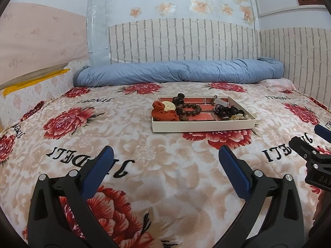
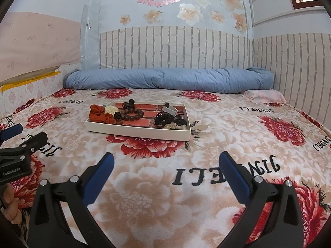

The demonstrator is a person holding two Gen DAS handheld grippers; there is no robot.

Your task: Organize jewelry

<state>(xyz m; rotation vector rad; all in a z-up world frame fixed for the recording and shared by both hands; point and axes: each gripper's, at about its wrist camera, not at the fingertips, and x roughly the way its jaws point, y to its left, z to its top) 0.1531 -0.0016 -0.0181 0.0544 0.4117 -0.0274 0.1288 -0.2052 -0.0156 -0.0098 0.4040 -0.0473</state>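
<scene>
left gripper (image 1: 165, 157): hovering low over the blanket with its two blue ribbed pads spread wide apart, gripping nothing; black rigid arms with silver pivot bolts are showing behind the pads.
right gripper (image 2: 165, 161): hovering likewise, jaws standing wide apart and holding nothing; it is sitting just beside the left gripper, each one showing at the edge of the other's view.
tray (image 1: 203, 126): a shallow rectangular box with cream card walls and a red lining divided into compartments, lying flat on the blanket ahead of both grippers and well apart from them.
scrunchie (image 1: 163, 112): rust-orange gathered fabric, sitting at the tray's left end and bulging over the rim.
disc (image 1: 168, 105): a pale, flat round piece, resting against the scrunchie.
bead bracelet (image 1: 189, 111): a ring of dark brown round wooden beads, lying near the tray's middle.
hair claw (image 2: 162, 118): glossy black, curved, lying toward the tray's right end among other dark items too tangled to tell apart.
shell piece (image 2: 175, 127): cream, ridged, sitting at the tray's near right corner.
blanket (image 1: 144, 161): plush fleece, printing red peonies and black lettering on beige.
quilt roll (image 1: 178, 73): blue, puffy, lying along the brick-pattern wall panel.
</scene>
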